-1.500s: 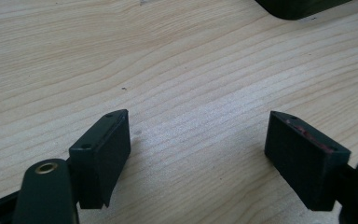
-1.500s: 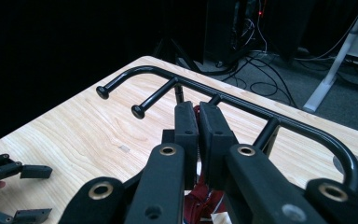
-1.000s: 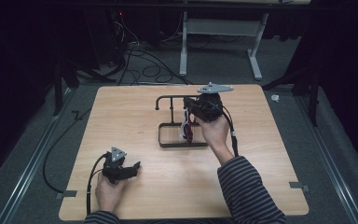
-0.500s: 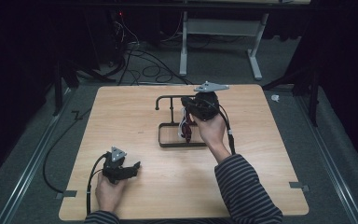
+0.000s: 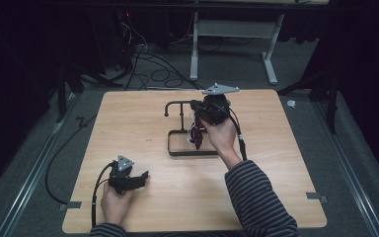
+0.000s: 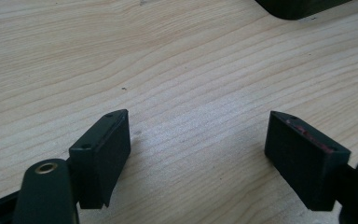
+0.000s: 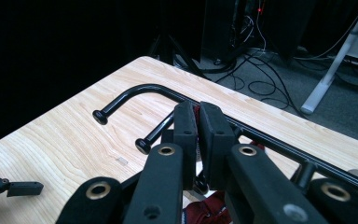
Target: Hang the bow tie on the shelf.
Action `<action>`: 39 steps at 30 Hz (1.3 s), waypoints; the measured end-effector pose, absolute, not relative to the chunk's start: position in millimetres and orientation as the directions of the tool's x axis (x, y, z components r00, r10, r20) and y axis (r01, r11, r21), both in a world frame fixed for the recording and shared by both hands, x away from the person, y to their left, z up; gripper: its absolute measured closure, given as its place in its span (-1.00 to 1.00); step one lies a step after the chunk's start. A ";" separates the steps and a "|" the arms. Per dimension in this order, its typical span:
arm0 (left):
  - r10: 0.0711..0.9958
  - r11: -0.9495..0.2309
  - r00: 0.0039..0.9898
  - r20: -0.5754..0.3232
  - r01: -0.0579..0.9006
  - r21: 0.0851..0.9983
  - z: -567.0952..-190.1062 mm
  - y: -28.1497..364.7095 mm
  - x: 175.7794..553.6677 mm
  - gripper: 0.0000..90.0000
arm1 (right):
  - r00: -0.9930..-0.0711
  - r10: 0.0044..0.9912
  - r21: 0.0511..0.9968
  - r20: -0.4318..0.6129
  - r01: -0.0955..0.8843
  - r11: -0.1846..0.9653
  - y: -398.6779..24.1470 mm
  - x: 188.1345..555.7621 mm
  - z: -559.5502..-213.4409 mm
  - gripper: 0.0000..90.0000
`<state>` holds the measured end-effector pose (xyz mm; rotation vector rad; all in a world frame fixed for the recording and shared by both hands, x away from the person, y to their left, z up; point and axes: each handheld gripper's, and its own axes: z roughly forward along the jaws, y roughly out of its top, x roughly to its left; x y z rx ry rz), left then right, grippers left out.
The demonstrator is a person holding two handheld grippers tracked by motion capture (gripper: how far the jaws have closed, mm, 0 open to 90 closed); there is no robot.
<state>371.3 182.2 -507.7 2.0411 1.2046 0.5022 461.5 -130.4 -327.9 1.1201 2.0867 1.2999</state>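
A: High view first. Where does the work stand?

B: The right gripper [image 5: 201, 124] is at the black metal stand [image 5: 180, 129] in the middle of the wooden table [image 5: 276, 163]. It grips a dark red item [image 5: 195, 134] that hangs beside the stand's upright, over the rectangular base frame. My judgement: the item is being hung on, or lifted off, one of the stand's hooked arms; which one cannot be told. The left gripper [image 5: 139, 177] rests near the front left of the table, well apart from the stand.

A: Left gripper view?

B: The left gripper [image 6: 198, 149] has its jaws spread wide with nothing between them. The pads are flat black blocks; one carries a reddish smear on its edge. Below lies pale, matte wood with a fine, wavy grain.

A: Right gripper view?

B: The right gripper [image 7: 199, 123] has its jaws pressed almost together, pinching a thin piece of the dark red item [image 7: 196, 110] between the pads. More of the item shows below the jaws; it looks soft, probably fabric or cord. The stand [image 7: 135, 91] is smooth round rod, curved at the top, each arm ending in a small ball tip. Remaining: seat or free the item, then release.
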 end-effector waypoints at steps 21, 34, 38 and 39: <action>0.871 -0.318 0.491 -0.022 0.598 0.736 -507.8 182.3 371.3 -0.49 | -0.575 0.817 0.876 0.037 0.413 0.250 -129.4 464.5 -330.8 0.81; 0.871 -0.319 0.491 -0.022 0.597 0.736 -507.8 182.2 371.3 -0.49 | -0.578 0.815 0.880 0.028 0.401 0.254 -141.8 455.8 -324.6 0.77; 0.870 -0.319 0.492 -0.022 0.597 0.736 -507.8 182.3 371.3 -0.49 | -0.580 0.814 0.886 0.027 0.391 0.248 -148.3 449.6 -322.0 0.75; 0.871 -0.319 0.492 -0.022 0.597 0.736 -507.8 182.3 371.3 -0.49 | -0.582 0.812 0.888 0.028 0.388 0.247 -149.8 448.1 -321.4 0.75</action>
